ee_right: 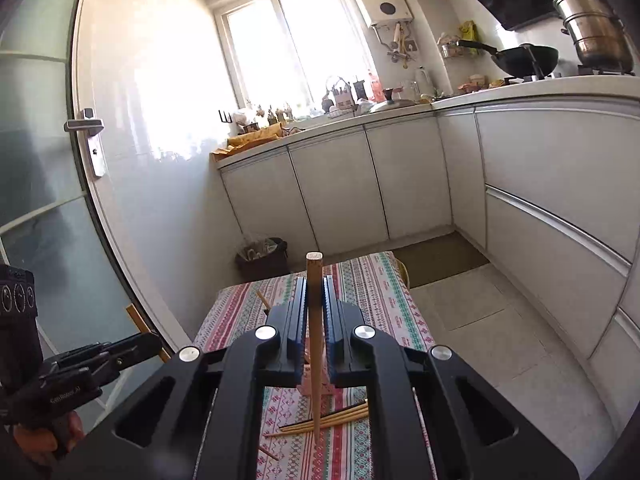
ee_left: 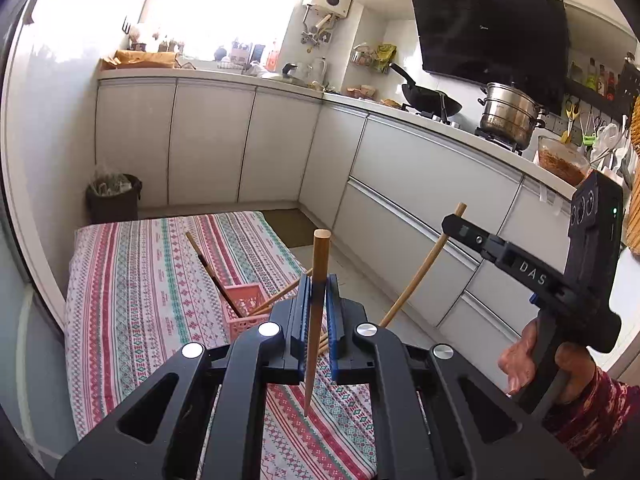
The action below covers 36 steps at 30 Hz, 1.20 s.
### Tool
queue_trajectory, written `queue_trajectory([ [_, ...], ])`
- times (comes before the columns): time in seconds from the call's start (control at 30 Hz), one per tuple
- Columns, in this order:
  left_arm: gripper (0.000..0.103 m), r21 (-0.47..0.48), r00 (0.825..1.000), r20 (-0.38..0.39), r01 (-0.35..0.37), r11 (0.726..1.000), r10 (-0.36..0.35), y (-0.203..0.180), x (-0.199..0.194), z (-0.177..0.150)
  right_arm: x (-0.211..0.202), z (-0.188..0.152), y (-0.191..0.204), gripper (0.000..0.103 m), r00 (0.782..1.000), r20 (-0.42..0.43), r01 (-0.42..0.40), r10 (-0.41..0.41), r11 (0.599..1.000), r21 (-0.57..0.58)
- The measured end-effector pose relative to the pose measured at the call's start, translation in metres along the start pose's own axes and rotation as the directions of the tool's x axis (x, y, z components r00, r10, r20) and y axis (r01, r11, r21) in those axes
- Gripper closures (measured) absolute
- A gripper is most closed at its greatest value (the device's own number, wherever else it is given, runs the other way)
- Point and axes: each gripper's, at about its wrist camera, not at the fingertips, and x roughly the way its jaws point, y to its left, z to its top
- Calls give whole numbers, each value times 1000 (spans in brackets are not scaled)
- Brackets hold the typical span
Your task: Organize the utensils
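**Two grippers, each clamping one chopstick above a striped table**

Left wrist view first: we see the left gripper (ee_left: 319,300) held above a table covered in a red, green and white striped cloth (ee_left: 132,280). Its two fingers are pressed together on a wooden chopstick (ee_left: 318,304), which stands nearly upright, blunt end up, pointed tip down and just clear of the cloth. Beyond the fingers, a pink slotted basket (ee_left: 244,304) sits on the cloth with several chopsticks leaning out of it at angles.

To the right in this view, the right gripper (ee_left: 450,224) is raised, level with the lower cabinet drawers. We see a hand (ee_left: 532,364) wrapped around its handle, with a patterned red sleeve at the wrist. Its fingers are closed on a second chopstick (ee_left: 420,268), which slants from upper right down toward the table.

Right wrist view adds what the first cannot show. Looking along the right gripper (ee_right: 316,300), we see its chopstick (ee_right: 315,340) pinched between the fingers, tip hanging over a loose pile of chopsticks (ee_right: 332,420) lying flat on the near part of the cloth. The pink basket is mostly hidden behind the fingers here. At far left, the left gripper's body appears against a glass door (ee_right: 44,220), but its fingertips are not clear in this view.

Both views show white kitchen cabinets (ee_left: 208,144) beyond the table.
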Motion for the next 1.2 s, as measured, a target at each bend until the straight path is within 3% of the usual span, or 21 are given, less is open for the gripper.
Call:
queue_trajectory([
  [0.43,96,31,993,96,-70,997,66,11,3,53,28,71,34,95,990,122,-67,68,998,-14],
  [0.63,97,-2,991,130,-44,999,44,34,1,42,43,60,31,95,983,143,-108,111,994,-29],
  [0.7,95,-100,989,115,-85,991,96,60,1,36,44,55,33,95,983,143,-107,114,993,-58],
  [0.73,72,-195,991,68,-98,976,113,85,10,30,47,55,33,95,984,133,-113,119,992,-54],
  [0.8,30,-374,988,-103,-146,916,116,138,44,5,53,56,30,95,985,109,-129,132,991,-34],
  [0.87,34,-462,967,-247,-175,869,63,177,83,-23,59,56,28,95,986,91,-142,142,990,-12],
  [0.97,41,-550,898,-440,-263,793,-7,223,140,-61,67,53,26,95,987,74,-141,140,990,4],
  [1.03,42,-563,841,-539,-324,760,-41,242,173,-82,71,50,25,95,988,68,-142,141,990,8],
  [1.07,43,-550,822,-569,-352,758,-32,246,187,-88,71,50,24,95,988,69,-141,141,990,8],
  [1.13,52,-488,804,-594,-394,779,35,247,205,-87,73,51,21,95,987,68,-147,145,989,14],
  [1.2,62,-450,804,-591,-393,802,62,244,221,-82,75,53,16,95,986,66,-154,152,988,28],
])
